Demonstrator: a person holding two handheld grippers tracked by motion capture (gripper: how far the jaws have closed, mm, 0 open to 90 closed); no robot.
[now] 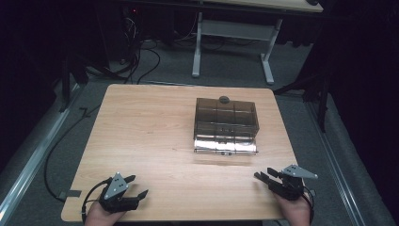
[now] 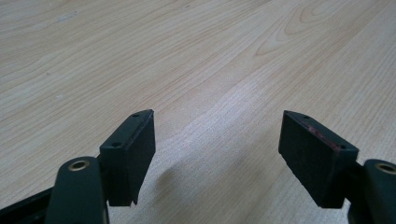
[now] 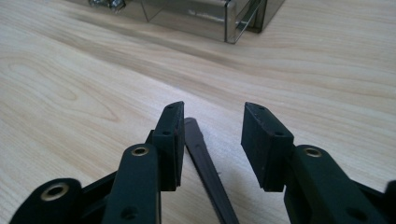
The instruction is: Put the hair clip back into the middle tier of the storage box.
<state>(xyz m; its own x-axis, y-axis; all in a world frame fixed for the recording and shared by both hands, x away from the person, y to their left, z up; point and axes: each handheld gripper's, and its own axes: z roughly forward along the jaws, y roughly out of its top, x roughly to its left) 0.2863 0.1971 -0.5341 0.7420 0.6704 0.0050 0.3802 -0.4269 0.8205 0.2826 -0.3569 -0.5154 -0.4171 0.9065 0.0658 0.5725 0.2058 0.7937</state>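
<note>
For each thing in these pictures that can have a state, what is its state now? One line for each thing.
Left gripper: open, holding nothing, near the table's front edge.
Right gripper: open, holding nothing; a thin dark strip lies on the table between its jaws.
Smoky plastic box: resting on the table, untouched; whether its lid is latched cannot be told.

I can read no text, label, brand, number or sign anywhere. The pale wood-grain table (image 1: 155, 136) is unmarked, the smoky translucent plastic box (image 1: 226, 123) carries no legible lettering, and my black tongs show plain surfaces.
</note>
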